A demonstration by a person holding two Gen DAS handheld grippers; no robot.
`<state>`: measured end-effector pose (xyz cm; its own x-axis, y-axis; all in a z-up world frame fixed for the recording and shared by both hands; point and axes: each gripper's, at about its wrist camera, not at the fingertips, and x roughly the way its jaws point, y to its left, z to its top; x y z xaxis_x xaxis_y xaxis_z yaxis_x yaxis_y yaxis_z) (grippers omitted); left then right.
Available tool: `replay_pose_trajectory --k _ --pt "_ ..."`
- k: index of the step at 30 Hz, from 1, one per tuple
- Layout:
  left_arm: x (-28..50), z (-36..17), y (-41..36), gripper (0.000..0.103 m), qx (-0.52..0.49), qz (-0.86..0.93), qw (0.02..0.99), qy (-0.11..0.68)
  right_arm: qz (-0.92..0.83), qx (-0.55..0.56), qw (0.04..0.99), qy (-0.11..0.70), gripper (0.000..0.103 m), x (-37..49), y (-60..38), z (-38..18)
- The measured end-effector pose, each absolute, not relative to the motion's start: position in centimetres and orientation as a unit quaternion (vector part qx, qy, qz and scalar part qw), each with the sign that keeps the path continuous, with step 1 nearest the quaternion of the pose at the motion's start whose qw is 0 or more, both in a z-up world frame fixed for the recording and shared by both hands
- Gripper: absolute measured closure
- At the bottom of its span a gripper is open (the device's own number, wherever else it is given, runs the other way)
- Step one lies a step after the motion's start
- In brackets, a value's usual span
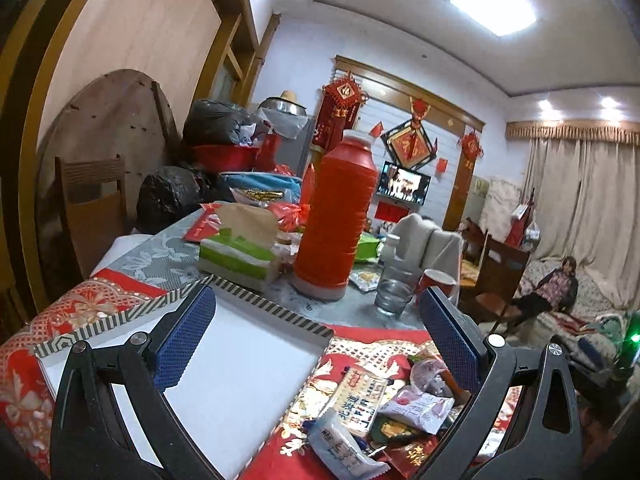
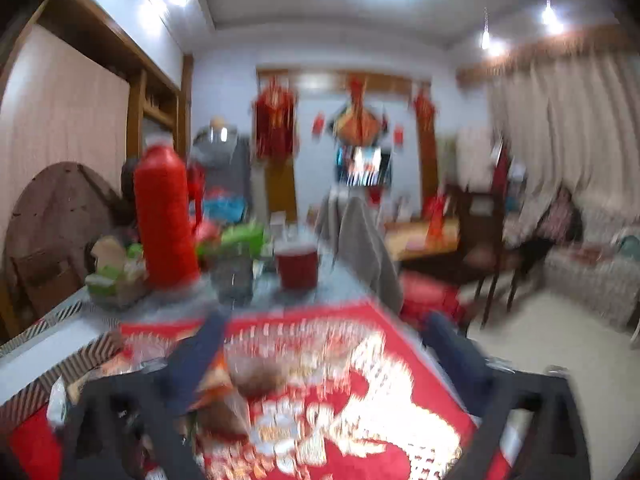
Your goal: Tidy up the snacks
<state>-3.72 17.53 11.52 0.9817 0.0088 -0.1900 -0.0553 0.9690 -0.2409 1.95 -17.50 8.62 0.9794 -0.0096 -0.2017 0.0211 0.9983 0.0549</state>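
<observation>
A pile of wrapped snacks (image 1: 384, 412) lies on the red and gold cloth (image 1: 360, 352), right of a shallow white box with a striped rim (image 1: 240, 380). My left gripper (image 1: 316, 336) is open and empty, held above the box's right edge and the snack pile. The right wrist view is blurred. My right gripper (image 2: 324, 344) is open over the red cloth (image 2: 360, 380). A brown and orange snack packet (image 2: 224, 392) lies by its left finger, not gripped. The white box (image 2: 44, 352) shows at far left.
A tall red thermos (image 1: 336, 216), a tissue pack (image 1: 240, 256), a glass (image 1: 394, 292) and a red cup (image 1: 438, 284) stand behind the box. Bags are piled at the back left. A chair (image 1: 500, 272) and a person on a sofa (image 1: 556, 284) are at right.
</observation>
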Motion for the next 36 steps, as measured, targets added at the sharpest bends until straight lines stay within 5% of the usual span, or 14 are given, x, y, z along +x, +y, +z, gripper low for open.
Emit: replay_pose_trajectory --k 28,36 --pt "0.6 8.5 19.1 0.001 -0.136 0.029 0.968 0.208 -0.029 0.055 0.982 0.176 0.000 5.0 -18.6 6.8" --pt "3.4 6.4 17.8 0.001 -0.149 -0.175 0.924 0.307 -0.015 0.049 0.981 0.187 0.000 5.2 -18.2 6.6"
